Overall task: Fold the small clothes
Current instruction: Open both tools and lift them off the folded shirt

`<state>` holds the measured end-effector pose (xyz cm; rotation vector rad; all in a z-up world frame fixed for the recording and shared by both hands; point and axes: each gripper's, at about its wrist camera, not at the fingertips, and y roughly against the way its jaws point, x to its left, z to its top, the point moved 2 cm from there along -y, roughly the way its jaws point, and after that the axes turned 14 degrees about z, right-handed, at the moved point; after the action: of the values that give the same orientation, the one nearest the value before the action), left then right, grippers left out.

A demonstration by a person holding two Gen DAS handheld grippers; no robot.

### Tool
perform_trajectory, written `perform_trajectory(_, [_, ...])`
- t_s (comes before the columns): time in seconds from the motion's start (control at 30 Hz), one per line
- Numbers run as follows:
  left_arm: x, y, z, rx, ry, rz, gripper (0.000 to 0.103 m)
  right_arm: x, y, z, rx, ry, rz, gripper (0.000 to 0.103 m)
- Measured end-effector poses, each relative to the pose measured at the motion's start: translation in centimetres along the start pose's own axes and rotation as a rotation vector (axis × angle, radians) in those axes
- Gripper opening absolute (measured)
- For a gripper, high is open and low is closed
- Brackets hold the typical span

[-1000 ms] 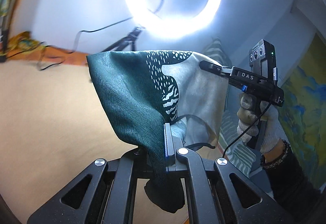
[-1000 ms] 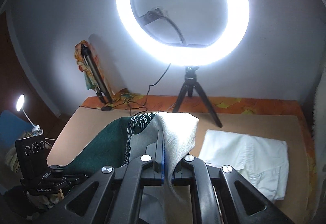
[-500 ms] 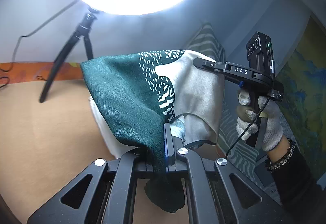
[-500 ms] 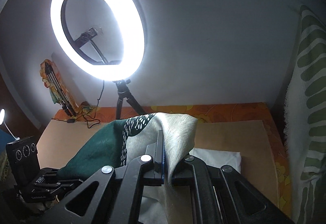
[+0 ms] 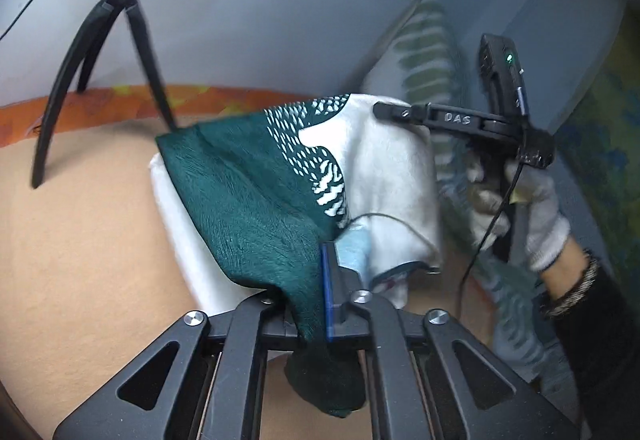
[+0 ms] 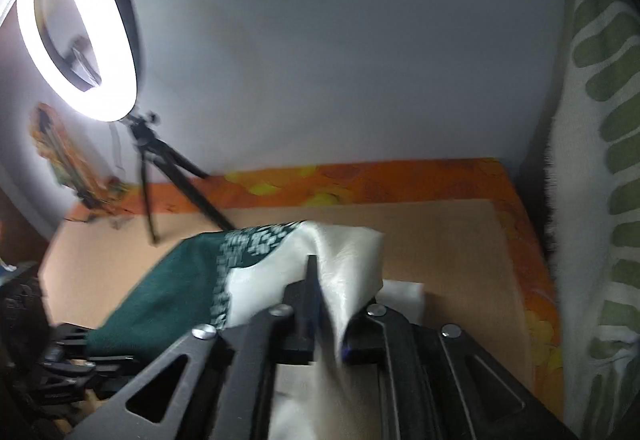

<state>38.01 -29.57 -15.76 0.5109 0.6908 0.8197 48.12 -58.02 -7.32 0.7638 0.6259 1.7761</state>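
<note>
Left wrist view: the left gripper (image 5: pixel 326 280) is clamped on a green-and-white garment (image 5: pixel 260 200) hanging above the bench (image 5: pixel 80 240); ahead to its right, the right gripper (image 5: pixel 380 111) pinches the opposite corner. A white folded garment (image 5: pixel 176 208) lies underneath, apparently finished; this one seems still unfolded.

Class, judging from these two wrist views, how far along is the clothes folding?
Done: one white folded garment lies flat on the tan table. In hand: the green and white garment hangs in the air, pinched by the left gripper and right gripper. Left: laying it down and folding it.
</note>
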Motion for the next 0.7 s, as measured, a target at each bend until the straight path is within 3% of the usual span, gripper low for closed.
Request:
perform_trajectory(0.03, [0.2,0.1,-0.2,0.007,0.002,0.026,0.014,-0.3,-0.2,-0.2,0.0,0.003,-0.049,0.06])
perform_trajectory(0.1, [0.4,0.2,-0.3,0.034,0.0,0.087,0.04,-1.0,-0.2,-0.6,-0.008,-0.016,-0.091,0.061])
perform_trajectory(0.13, [0.4,0.3,-0.4,0.047,0.0,0.116,0.065,-1.1,-0.1,-0.8,-0.017,-0.032,-0.092,0.06])
perform_trajectory(0.17, [0.7,0.6,-0.7,0.051,0.005,0.158,0.07,-1.1,0.1,-0.9,-0.027,-0.041,-0.097,0.06])
perform_trajectory(0.5, [1.6,3.0,-0.8,-0.006,-0.041,0.222,0.07,2.3,0.3,-2.2,-0.043,0.017,-0.076,0.06])
perform_trajectory(0.7, [1.0,5.3,-0.7,-0.03,-0.059,0.239,0.07,4.3,1.4,-3.4,-0.045,0.01,-0.085,0.07])
